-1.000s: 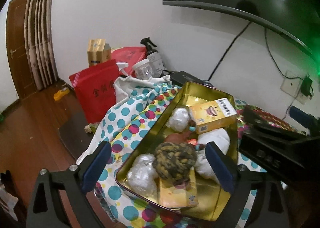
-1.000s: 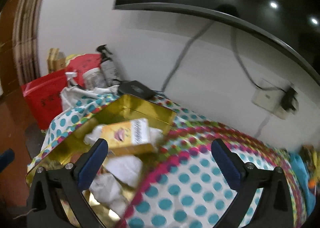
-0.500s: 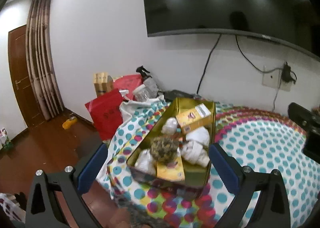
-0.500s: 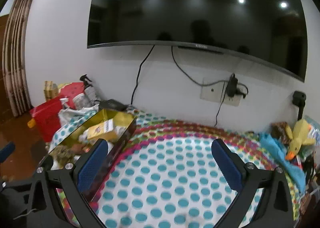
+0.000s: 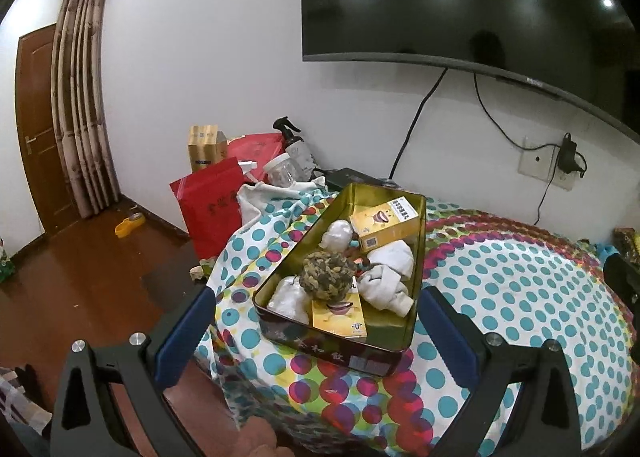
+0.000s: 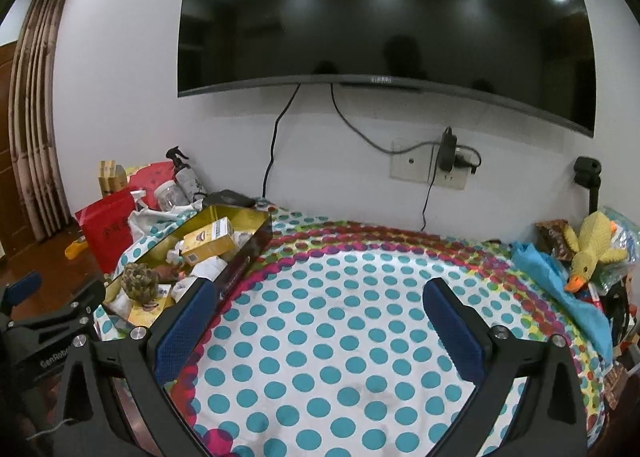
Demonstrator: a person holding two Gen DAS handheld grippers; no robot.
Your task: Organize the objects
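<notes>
Facing the gold tin (image 5: 416, 217), the left gripper (image 5: 316, 333) is spread and empty; the tin, full of boxes and white bundles, lies between its fingers. Only the right gripper (image 6: 320, 329) (also spread, empty) shows the plush duck (image 6: 592, 253), far right; the tin sits left.

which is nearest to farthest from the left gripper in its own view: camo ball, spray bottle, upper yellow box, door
1. Camo ball, in the tin's near half, just ahead of the left gripper.
2. Upper yellow box, at the tin's far end.
3. Spray bottle, beyond the tin by the wall.
4. Door, far left across the room.
</notes>
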